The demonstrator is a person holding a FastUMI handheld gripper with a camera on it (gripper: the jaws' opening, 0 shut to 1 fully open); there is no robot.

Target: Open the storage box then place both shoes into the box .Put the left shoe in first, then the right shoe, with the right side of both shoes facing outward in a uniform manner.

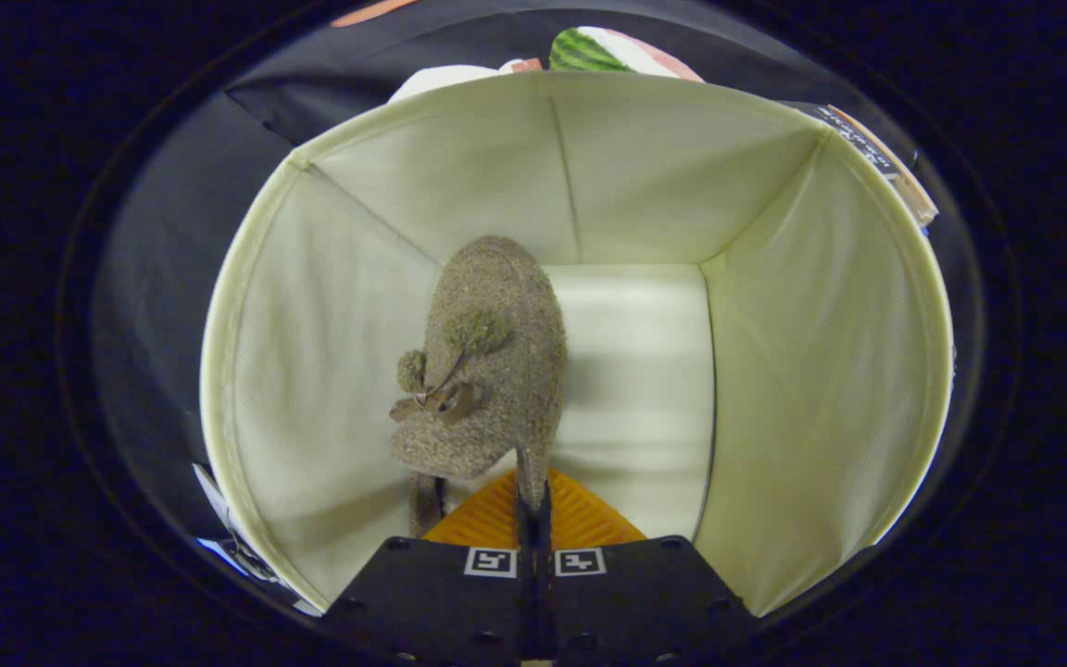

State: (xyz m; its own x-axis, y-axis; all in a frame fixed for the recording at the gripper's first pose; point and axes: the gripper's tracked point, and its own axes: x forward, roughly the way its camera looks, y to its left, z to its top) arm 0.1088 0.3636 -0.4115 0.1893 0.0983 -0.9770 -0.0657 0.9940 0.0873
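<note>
I look down into the open cream fabric storage box. A grey-brown fuzzy shoe with a small bow and pompoms hangs inside it, toe pointing down toward the box floor. My gripper is shut on the shoe's heel edge, both fingers pinching the thin rim. The shoe sits toward the box's left wall; the pale floor of the box shows to its right. I see one shoe.
The box walls surround the shoe on all sides, with free floor to the right of the shoe. Beyond the far rim lie a white item and a green-and-pink object.
</note>
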